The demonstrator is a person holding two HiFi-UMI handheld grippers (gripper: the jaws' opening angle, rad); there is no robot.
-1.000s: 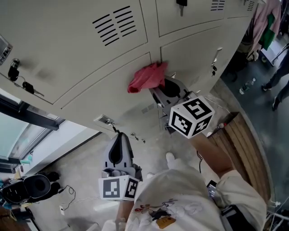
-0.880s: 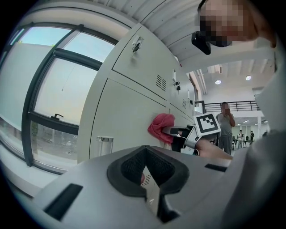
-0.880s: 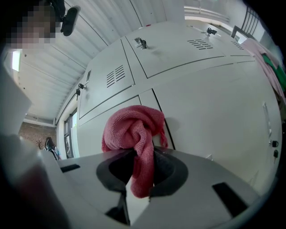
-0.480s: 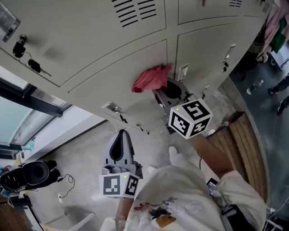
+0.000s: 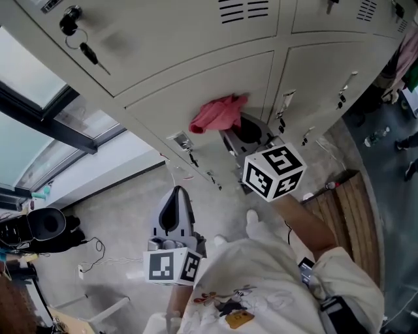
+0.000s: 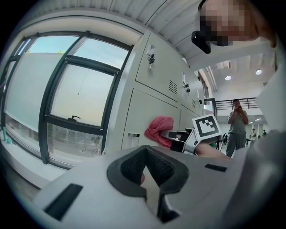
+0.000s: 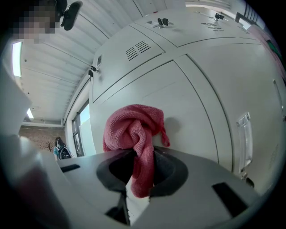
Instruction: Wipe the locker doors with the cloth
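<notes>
A bunched red cloth (image 5: 218, 113) is pressed against a lower beige locker door (image 5: 196, 81). My right gripper (image 5: 230, 134) is shut on the cloth, whose tail hangs down between the jaws in the right gripper view, cloth (image 7: 136, 134). The left gripper view also shows the cloth (image 6: 160, 129) against the door. My left gripper (image 5: 174, 199) hangs lower, away from the lockers, shut with nothing in it (image 6: 145, 175).
The lockers have latches with keys (image 5: 185, 143), a handle (image 5: 346, 85) on the neighbouring door and vents (image 5: 243, 9) above. A large window (image 5: 32, 124) is at the left, a dark bag (image 5: 42, 229) on the floor, a wooden bench (image 5: 346, 202) at the right.
The view has swung so the lockers shifted right and up. The cloth stays pressed on the door in the right gripper; the left gripper keeps its place.
</notes>
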